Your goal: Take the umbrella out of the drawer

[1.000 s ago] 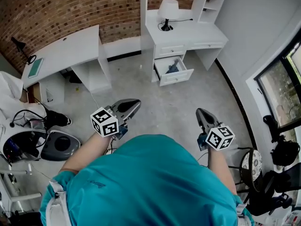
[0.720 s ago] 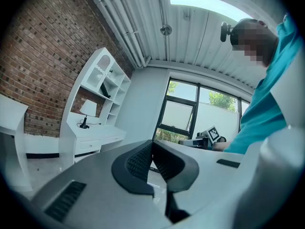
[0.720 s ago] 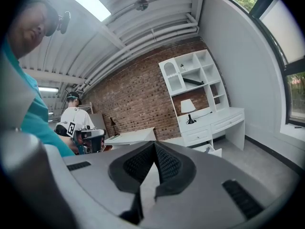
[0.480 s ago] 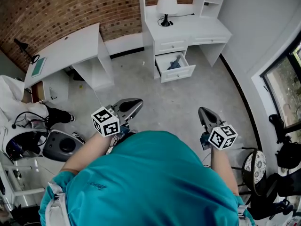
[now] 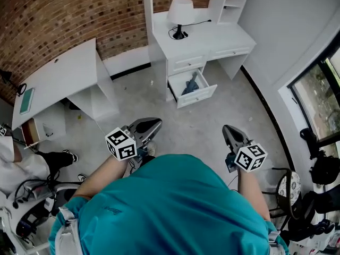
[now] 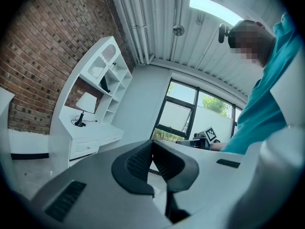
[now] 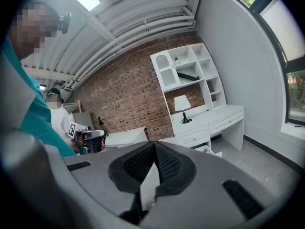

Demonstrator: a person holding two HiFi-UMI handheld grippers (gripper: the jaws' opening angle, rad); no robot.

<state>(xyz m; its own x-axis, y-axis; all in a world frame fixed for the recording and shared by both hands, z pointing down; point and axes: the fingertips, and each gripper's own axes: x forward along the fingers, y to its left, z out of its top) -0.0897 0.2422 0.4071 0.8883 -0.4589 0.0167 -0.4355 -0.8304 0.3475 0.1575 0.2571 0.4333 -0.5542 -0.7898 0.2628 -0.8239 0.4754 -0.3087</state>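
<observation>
Over the last sec we've shifted toward the white bench (image 5: 212,39). Its open white drawer (image 5: 197,95) looks a bit nearer in the head view, but it's still well apart from us. The dark blue folded umbrella (image 5: 190,84) lies inside, untouched. The left hand-held gripper (image 5: 153,124) & right hand-held gripper (image 5: 229,130) are both clenched w/ nothing between the jaws. We're only approaching; no reach yet.

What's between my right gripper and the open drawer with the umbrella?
Only bare grey floor lies between the right gripper and the drawer; the head view shows it.
</observation>
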